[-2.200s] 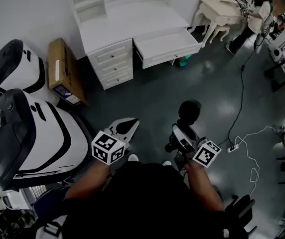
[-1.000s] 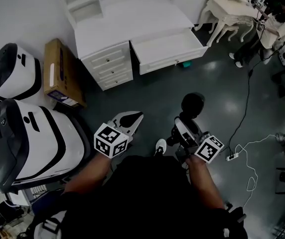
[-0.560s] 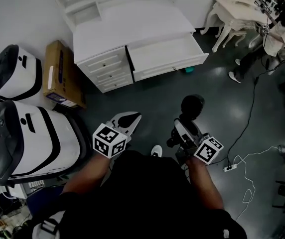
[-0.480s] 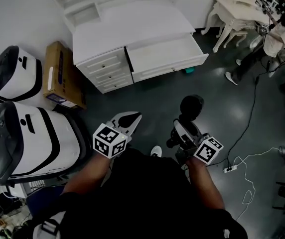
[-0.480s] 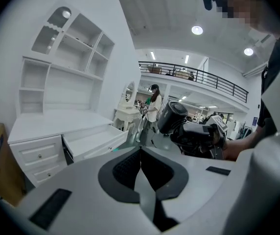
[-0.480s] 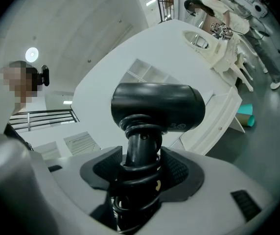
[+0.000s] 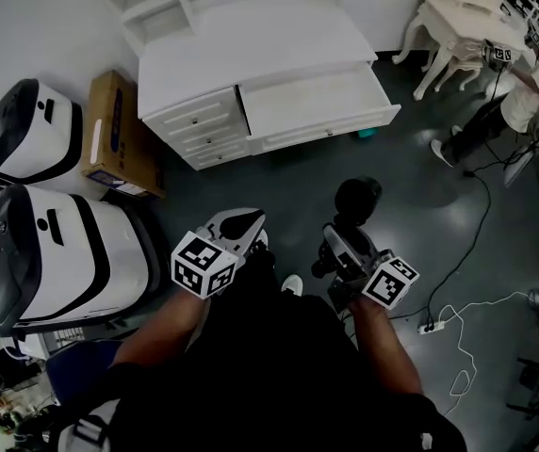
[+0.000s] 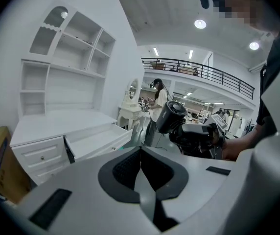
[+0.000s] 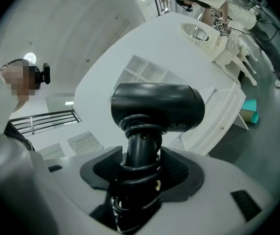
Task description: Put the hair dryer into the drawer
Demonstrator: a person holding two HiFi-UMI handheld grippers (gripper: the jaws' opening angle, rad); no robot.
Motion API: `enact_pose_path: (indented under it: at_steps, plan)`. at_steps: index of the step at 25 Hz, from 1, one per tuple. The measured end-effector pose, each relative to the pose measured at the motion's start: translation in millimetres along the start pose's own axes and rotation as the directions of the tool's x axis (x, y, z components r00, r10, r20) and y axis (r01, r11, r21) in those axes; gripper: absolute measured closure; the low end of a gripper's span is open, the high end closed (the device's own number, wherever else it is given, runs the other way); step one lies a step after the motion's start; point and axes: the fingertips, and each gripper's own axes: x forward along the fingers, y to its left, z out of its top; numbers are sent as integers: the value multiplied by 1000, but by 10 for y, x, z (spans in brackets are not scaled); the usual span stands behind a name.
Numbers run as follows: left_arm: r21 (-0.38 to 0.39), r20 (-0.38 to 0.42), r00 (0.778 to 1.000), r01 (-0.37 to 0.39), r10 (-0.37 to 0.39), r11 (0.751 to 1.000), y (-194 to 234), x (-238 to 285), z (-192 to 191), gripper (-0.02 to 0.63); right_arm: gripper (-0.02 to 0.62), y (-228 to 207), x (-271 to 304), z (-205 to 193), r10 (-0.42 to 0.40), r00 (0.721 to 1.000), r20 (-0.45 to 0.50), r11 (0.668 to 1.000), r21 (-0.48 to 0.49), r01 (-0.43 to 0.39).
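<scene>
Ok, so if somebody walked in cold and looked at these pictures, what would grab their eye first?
Most likely the black hair dryer, its handle clamped in the right hand-held gripper. Next comes the white desk ahead of the person, with its wide drawer standing open and apparently empty. The left hand-held gripper is shut on nothing.

The hair dryer [image 9: 157, 106] handle's lower end is hidden inside the right hand-held gripper [image 9: 141, 166]. The head view's edge cuts off a bystander [image 7: 531, 88].
</scene>
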Motion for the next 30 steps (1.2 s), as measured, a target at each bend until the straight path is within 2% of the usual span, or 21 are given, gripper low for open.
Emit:
enact_pose_path:
  at_steps: [7,11,25,30]
  plan:
    - [-9,-2,1000,14,-14,1000,171,236,50,597,337,-197,137,108,-20,1000,-3,1000,3,20]
    - [-20,12,1000,14,-14,1000,403,390,182,597,337,-304,310,255,-32,999,-9,999,-5,32]
    - [-63,33,999,24,-22,998,1653,960,731,597,337,-726,1481,806,-76,997,-30,997,-29,75]
    - [-65,49,998,30,-27,997,2120,1066,897,597,337,-851,1953,849,-97,993,-71,995,-42,95]
